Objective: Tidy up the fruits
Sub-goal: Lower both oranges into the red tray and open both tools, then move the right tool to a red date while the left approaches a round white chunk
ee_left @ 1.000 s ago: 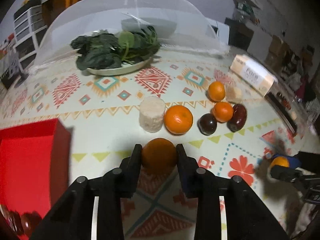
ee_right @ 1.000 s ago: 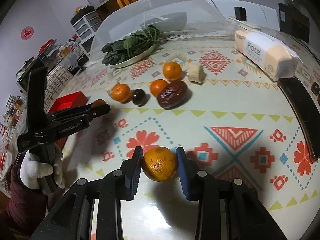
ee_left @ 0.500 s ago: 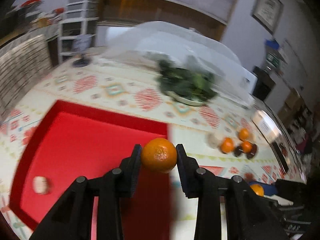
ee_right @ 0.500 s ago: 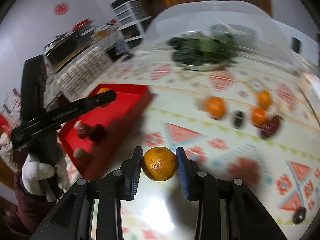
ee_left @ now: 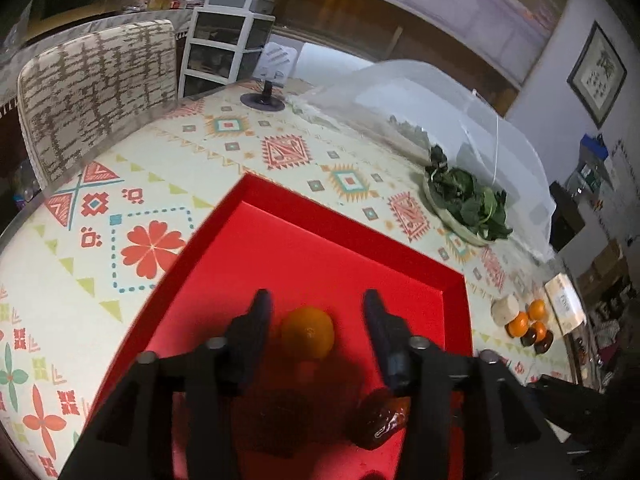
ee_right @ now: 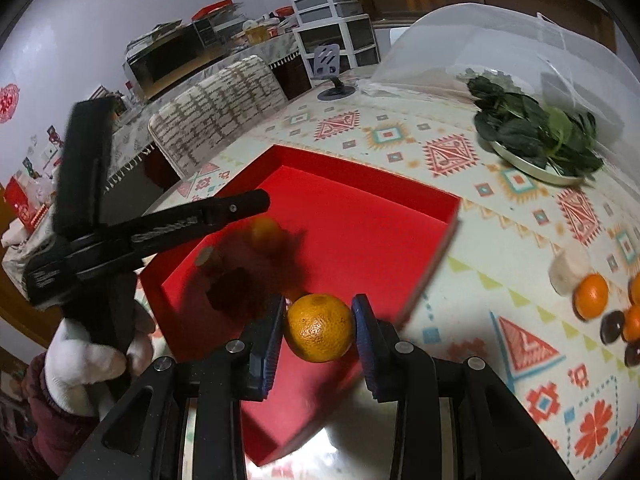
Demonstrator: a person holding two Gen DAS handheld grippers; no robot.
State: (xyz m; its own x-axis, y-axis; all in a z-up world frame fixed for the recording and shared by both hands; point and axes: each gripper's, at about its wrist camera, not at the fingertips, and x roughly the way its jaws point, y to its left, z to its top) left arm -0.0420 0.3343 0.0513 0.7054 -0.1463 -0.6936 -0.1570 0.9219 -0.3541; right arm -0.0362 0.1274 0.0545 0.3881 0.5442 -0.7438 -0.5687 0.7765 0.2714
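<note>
My left gripper [ee_left: 316,312] is open above the red tray [ee_left: 344,216]. An orange [ee_left: 307,332] lies loose between its spread fingers, inside the tray. A dark date [ee_left: 384,420] lies in the tray by the right finger. My right gripper [ee_right: 319,326] is shut on another orange [ee_right: 319,327], held over the tray's near edge [ee_right: 436,260]. The left gripper [ee_right: 168,228] shows in the right wrist view, with a blurred orange [ee_right: 264,230] under it. Loose oranges and dark fruits [ee_right: 608,312] lie on the table at the right.
A plate of leafy greens [ee_right: 536,140] stands under a clear mesh food cover [ee_right: 500,48] at the back right. A pale cylinder [ee_right: 568,270] stands by the loose fruit. A patterned chair [ee_left: 96,96] stands at the table's far left edge.
My left gripper has opened and let its orange go into the red tray. My right gripper has carried its orange over to the tray's near edge.
</note>
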